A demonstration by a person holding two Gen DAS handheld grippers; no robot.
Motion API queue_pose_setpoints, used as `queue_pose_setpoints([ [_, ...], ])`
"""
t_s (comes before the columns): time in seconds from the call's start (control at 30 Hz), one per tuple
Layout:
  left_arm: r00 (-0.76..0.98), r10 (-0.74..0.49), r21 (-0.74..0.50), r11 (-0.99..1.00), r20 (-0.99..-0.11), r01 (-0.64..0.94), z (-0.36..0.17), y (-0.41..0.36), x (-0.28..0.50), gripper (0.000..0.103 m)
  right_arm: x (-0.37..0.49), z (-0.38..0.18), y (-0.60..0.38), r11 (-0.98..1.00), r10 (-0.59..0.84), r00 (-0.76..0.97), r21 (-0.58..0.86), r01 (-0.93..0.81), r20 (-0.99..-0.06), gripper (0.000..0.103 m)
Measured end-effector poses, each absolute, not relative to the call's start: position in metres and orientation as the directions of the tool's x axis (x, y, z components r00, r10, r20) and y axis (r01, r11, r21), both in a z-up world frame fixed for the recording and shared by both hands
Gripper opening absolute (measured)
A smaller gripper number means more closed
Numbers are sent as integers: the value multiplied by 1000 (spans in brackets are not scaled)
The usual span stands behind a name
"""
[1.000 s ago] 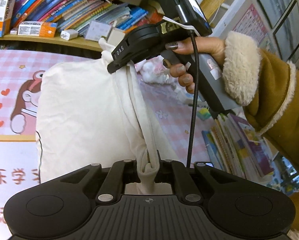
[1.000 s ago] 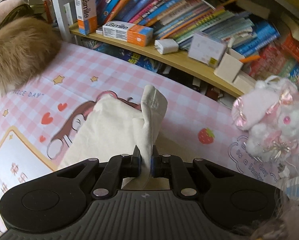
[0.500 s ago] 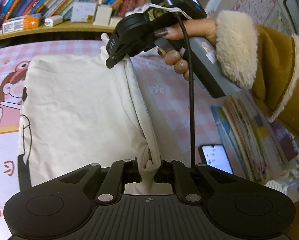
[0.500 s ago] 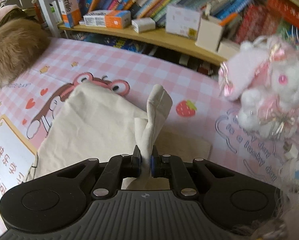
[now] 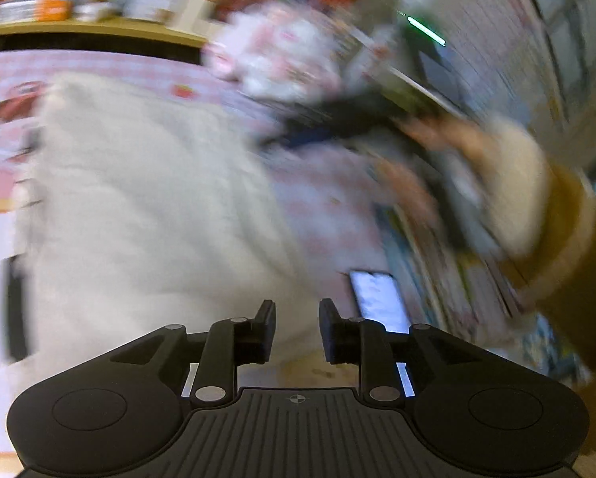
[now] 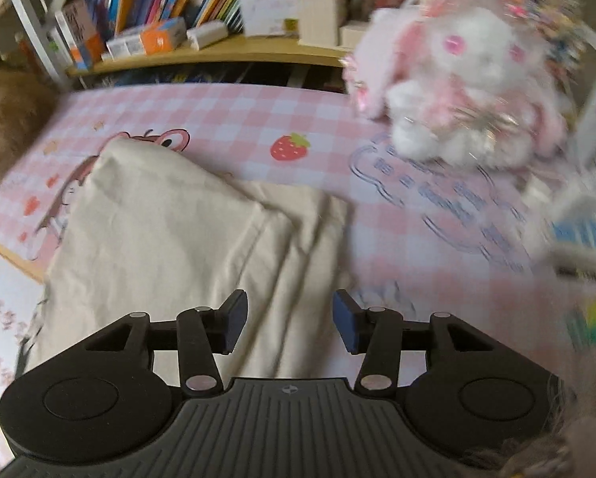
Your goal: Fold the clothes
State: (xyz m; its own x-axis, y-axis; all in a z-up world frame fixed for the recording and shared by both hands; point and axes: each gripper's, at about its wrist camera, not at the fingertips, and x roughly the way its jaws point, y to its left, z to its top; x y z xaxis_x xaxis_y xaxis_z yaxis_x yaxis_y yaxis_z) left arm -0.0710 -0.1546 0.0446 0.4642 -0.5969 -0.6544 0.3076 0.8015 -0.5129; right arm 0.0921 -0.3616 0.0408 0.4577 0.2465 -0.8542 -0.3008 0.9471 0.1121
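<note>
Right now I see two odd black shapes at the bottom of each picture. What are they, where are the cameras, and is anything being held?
No robot here: a person holds a two-finger gripper in each hand, and a wide-angle camera on each looks forward along its fingers. One picture is from the left gripper, the other from the right gripper. The left view is blurred, and it also shows the person's other hand with its tool. On the pink checked cloth lies a cream garment, folded over. A plush rabbit sits behind it, a phone beside it. Both grippers' jaws are opening with nothing pinched between them, so nothing is held.
</note>
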Motion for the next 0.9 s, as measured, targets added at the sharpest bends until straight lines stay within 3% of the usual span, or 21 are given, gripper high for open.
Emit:
queue_pose_setpoints([
  [0.23, 586, -406, -482, 876, -701, 30, 20, -79, -84, 23, -13, 46, -377, 923, 309, 441, 154, -352, -842, 43],
  [0.3, 595, -380, -473, 881, -708, -1, 13, -74, -84, 23, -38, 41, -371, 913, 332, 405, 183, -365, -852, 39],
  [0.47, 579, -342, -464, 883, -740, -71, -4, -64, -83, 22, -59, 21, -363, 931, 317, 352, 217, -295, -881, 13],
  [0.67, 574, -341, -456, 888, -745, -65, -4, -67, -85, 22, -75, 72, -374, 910, 404, 465, 293, -294, -787, 6],
  [0.83, 570, -348, -459, 886, -744, -58, -5, -64, -86, 22, -74, 21, -372, 950, 280, 342, 207, -234, -897, 4],
  [0.9, 566, -348, -457, 888, -747, -58, -5, -63, -86, 23, -75, 13, -376, 952, 281, 345, 213, -222, -896, 4],
])
